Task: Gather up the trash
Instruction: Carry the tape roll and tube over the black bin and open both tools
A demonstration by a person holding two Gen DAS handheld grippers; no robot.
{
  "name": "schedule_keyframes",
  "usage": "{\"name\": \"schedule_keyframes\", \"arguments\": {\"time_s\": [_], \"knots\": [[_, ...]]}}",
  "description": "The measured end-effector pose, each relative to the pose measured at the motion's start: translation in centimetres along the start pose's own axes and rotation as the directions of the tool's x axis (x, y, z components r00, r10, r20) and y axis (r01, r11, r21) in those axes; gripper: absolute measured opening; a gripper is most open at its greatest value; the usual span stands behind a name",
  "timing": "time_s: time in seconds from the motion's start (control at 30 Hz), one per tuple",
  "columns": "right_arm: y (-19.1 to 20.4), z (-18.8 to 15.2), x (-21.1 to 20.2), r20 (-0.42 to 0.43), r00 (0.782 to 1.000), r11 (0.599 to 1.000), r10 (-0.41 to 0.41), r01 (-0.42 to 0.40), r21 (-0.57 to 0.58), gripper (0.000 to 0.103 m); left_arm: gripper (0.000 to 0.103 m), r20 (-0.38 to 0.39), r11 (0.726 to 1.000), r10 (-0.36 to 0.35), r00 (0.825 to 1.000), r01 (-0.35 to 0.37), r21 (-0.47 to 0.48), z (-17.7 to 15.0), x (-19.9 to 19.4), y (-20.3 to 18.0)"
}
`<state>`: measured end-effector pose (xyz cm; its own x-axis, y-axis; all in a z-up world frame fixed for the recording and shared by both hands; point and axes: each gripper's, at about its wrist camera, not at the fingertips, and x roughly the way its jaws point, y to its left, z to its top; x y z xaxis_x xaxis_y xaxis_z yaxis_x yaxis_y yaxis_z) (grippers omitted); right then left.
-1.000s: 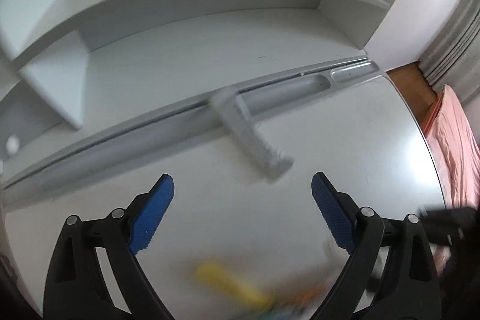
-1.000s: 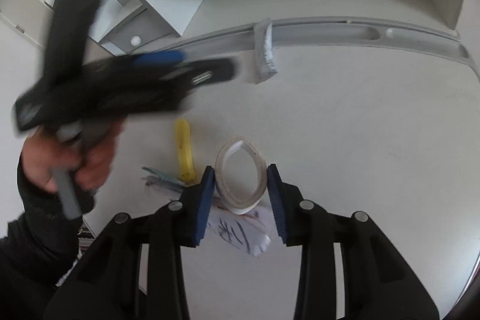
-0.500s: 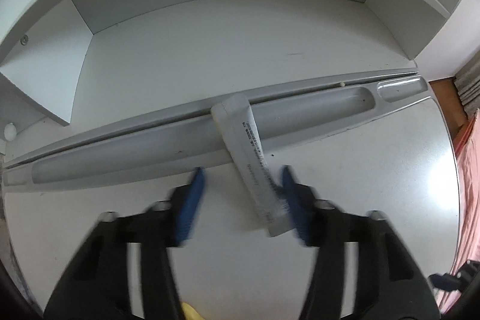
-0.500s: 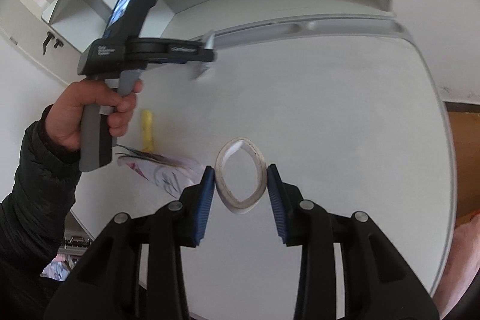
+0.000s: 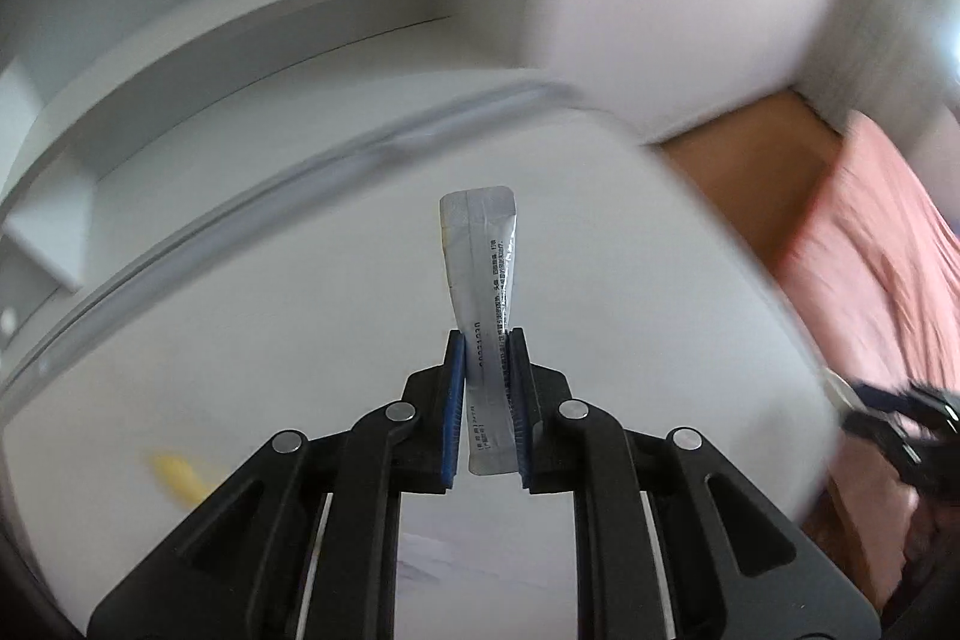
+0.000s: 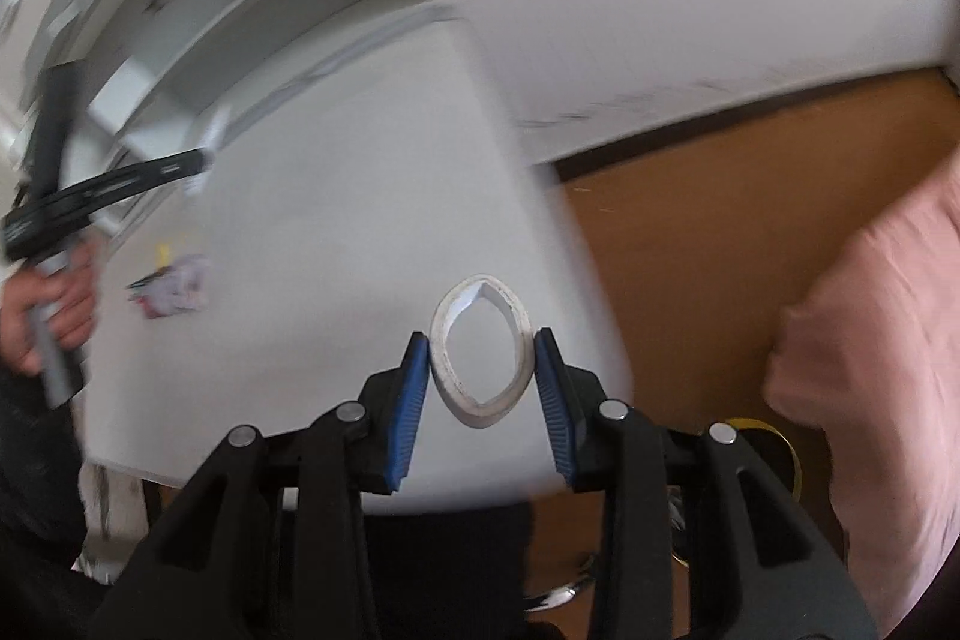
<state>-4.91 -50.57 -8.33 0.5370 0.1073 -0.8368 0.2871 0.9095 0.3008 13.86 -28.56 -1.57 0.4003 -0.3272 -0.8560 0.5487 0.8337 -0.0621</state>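
left gripper (image 5: 487,400) – clamps one sachet (image 5: 483,280) | right gripper (image 6: 482,382) – squeezes one tape ring (image 6: 482,363)

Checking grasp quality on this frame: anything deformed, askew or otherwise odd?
Yes. The white cardboard tape ring in the right gripper is squashed from round to a pointed oval. The silver foil sachet in the left gripper looks fine, pinched near one end.
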Motion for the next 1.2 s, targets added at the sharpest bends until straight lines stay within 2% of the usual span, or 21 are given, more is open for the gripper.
{"name": "schedule_keyframes", "arguments": {"time_s": [0.1,0.2,0.27,0.37,0.43,0.57,0.73,0.87,0.97,1.1,1.2], "knots": [[-5.8,-3.7,-2.1,0.027,0.995,0.99,-0.101,0.098,0.097,0.036,0.013,0.018,0.984,-0.117,0.993,0.113,0.134,-0.9,-1.0,-8.2],[-11.0,-7.6,-3.5,0.028,0.983,0.966,-0.18,0.171,0.196,0.036,0.013,0.013,0.944,-0.233,0.972,0.223,0.244,-2.6,-1.2,-15.9],[-13.8,-9.8,-4.1,0.019,0.978,0.947,-0.209,0.197,0.253,0.036,0.013,-0.015,0.903,-0.31,0.951,0.3,0.308,-4.3,-1.1,-21.5],[-17.7,-13.1,-4.7,-0.001,0.967,0.916,-0.256,0.243,0.321,0.036,0.013,-0.068,0.849,-0.377,0.924,0.374,0.374,-7.0,0.0,-27.6],[-20.1,-15.4,-4.5,-0.022,0.963,0.895,-0.267,0.256,0.366,0.036,0.013,-0.114,0.829,-0.38,0.918,0.393,0.398,-9.2,1.9,-30.5],[-22.2,-18.5,-3.0,-0.057,0.962,0.87,-0.267,0.266,0.415,0.036,0.013,-0.218,0.791,-0.389,0.895,0.446,0.42,-13.6,5.8,-35.3],[-24.7,-22.2,0.4,-0.126,0.964,0.853,-0.236,0.267,0.448,0.036,0.013,-0.31,0.768,-0.365,0.878,0.472,0.433,-16.8,11.5,-38.1],[-25.8,-24.5,3.2,-0.182,0.964,0.848,-0.195,0.259,0.463,0.036,0.013,-0.377,0.764,-0.34,0.862,0.487,0.424,-18.4,15.3,-39.6],[-26.0,-24.8,3.9,-0.199,0.963,0.846,-0.182,0.256,0.467,0.036,0.013,-0.41,0.769,-0.314,0.856,0.483,0.419,-19.3,17.9,-40.3],[-26.6,-25.0,4.8,-0.217,0.963,0.84,-0.161,0.249,0.481,0.036,0.013,-0.425,0.775,-0.294,0.856,0.473,0.419,-19.7,19.5,-40.5],[-26.8,-24.7,4.7,-0.214,0.964,0.838,-0.156,0.244,0.488,0.036,0.013,-0.441,0.772,-0.294,0.848,0.483,0.414,-19.8,20.4,-40.9]]}}
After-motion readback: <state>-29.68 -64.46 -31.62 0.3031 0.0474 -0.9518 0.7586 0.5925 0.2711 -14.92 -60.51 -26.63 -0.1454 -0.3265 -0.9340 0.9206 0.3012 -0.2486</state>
